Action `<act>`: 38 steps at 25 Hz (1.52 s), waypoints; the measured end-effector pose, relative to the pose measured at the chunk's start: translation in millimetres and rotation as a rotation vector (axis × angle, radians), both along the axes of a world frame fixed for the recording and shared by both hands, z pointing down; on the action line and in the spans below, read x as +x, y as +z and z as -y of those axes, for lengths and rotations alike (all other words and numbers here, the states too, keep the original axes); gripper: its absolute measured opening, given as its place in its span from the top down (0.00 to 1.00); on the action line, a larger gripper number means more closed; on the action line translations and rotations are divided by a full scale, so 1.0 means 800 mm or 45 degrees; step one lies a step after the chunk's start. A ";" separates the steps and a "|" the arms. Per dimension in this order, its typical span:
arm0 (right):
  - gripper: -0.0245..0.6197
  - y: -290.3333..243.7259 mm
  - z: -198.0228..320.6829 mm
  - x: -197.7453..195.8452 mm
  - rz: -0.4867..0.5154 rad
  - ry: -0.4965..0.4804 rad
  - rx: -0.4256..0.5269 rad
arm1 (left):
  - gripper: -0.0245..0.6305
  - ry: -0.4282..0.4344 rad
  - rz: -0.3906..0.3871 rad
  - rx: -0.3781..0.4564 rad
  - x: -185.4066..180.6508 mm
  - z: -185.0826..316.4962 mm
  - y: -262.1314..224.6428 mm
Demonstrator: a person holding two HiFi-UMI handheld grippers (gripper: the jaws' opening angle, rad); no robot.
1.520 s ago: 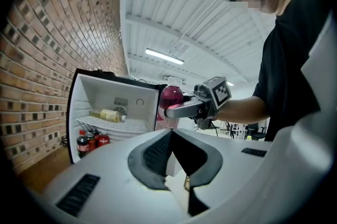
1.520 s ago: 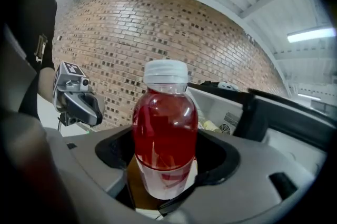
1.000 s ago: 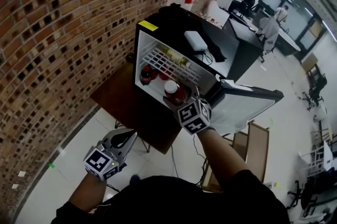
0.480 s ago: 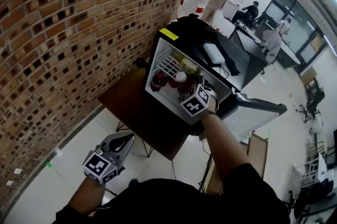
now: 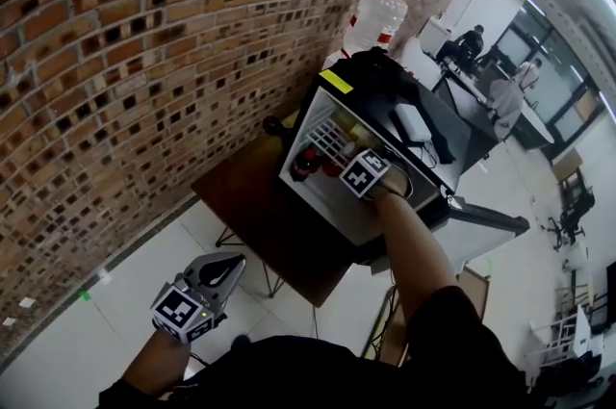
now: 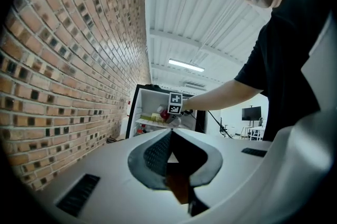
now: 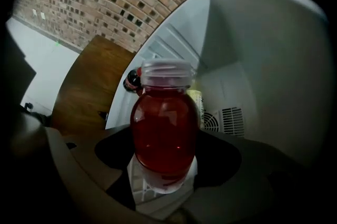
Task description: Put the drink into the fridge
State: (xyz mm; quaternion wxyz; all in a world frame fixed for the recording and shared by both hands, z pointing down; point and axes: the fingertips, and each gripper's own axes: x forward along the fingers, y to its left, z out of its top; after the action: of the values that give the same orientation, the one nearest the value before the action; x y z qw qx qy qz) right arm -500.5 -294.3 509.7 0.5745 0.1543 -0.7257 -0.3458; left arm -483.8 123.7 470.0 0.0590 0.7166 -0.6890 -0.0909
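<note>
The drink is a clear bottle of red liquid with a white cap point(image 7: 164, 130). My right gripper point(image 7: 164, 167) is shut on its lower part and holds it upright inside the open small fridge point(image 5: 306, 123). In the head view the right gripper point(image 5: 351, 159) reaches into the fridge's white interior above the wire shelf point(image 5: 332, 140). The bottle itself is hidden there behind the marker cube. My left gripper point(image 5: 229, 265) hangs low at the left, over the floor, shut and empty; its own view shows the left gripper point(image 6: 169, 141) pointing toward the fridge point(image 6: 152, 104).
The fridge stands on a brown wooden table point(image 5: 250, 205) against a brick wall point(image 5: 144, 61). Its door point(image 5: 481, 224) hangs open to the right. Other bottles point(image 5: 306, 163) stand inside. A water dispenser bottle point(image 5: 377, 17) is behind it. People sit at desks far right.
My right gripper has carried the bottle from the fridge's front edge deeper inside. The left gripper has stayed low and still.
</note>
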 end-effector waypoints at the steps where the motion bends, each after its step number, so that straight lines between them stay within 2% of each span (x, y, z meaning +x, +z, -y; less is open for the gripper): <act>1: 0.43 0.004 0.006 0.000 -0.031 0.027 -0.015 | 0.97 -0.004 0.002 -0.002 -0.002 -0.002 0.000; 4: 0.42 0.016 0.016 -0.001 -0.111 0.094 -0.082 | 0.97 -0.014 0.020 -0.011 -0.007 -0.007 -0.002; 6: 0.41 0.019 0.021 -0.002 -0.132 0.100 -0.060 | 0.97 -0.023 0.023 -0.022 -0.010 -0.011 0.001; 7: 0.37 0.017 0.026 -0.005 -0.126 0.088 -0.011 | 0.97 -0.027 0.021 -0.021 -0.012 -0.012 0.001; 9: 0.37 0.011 0.034 -0.012 -0.104 0.051 0.095 | 0.97 -0.034 0.013 -0.015 -0.014 -0.014 0.001; 11: 0.37 0.014 0.034 -0.012 -0.088 0.038 0.118 | 0.97 -0.033 0.010 -0.018 -0.015 -0.016 0.002; 13: 0.43 0.018 0.034 -0.009 -0.068 0.040 0.129 | 0.97 -0.028 0.012 -0.027 -0.014 -0.017 0.005; 15: 0.39 0.021 0.034 -0.006 -0.050 0.036 0.151 | 0.97 -0.022 0.013 -0.031 -0.013 -0.018 0.006; 18: 0.42 0.022 0.035 -0.004 -0.042 0.018 0.193 | 0.97 -0.018 0.012 -0.030 -0.012 -0.017 0.007; 22: 0.45 0.023 0.036 0.002 -0.032 0.018 0.204 | 0.97 -0.011 0.010 -0.036 -0.007 -0.017 0.006; 31: 0.42 0.014 0.024 0.003 0.000 -0.005 0.212 | 0.97 0.000 0.013 -0.040 0.001 -0.019 0.004; 38: 0.42 -0.012 -0.011 0.011 0.132 -0.048 0.210 | 0.97 0.016 0.031 -0.047 0.010 -0.015 0.001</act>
State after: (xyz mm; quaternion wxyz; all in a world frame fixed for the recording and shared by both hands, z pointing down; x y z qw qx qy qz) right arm -491.8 -285.7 499.8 0.5150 0.2051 -0.7262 -0.4066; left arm -475.6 135.4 470.6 0.0645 0.7209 -0.6866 -0.0689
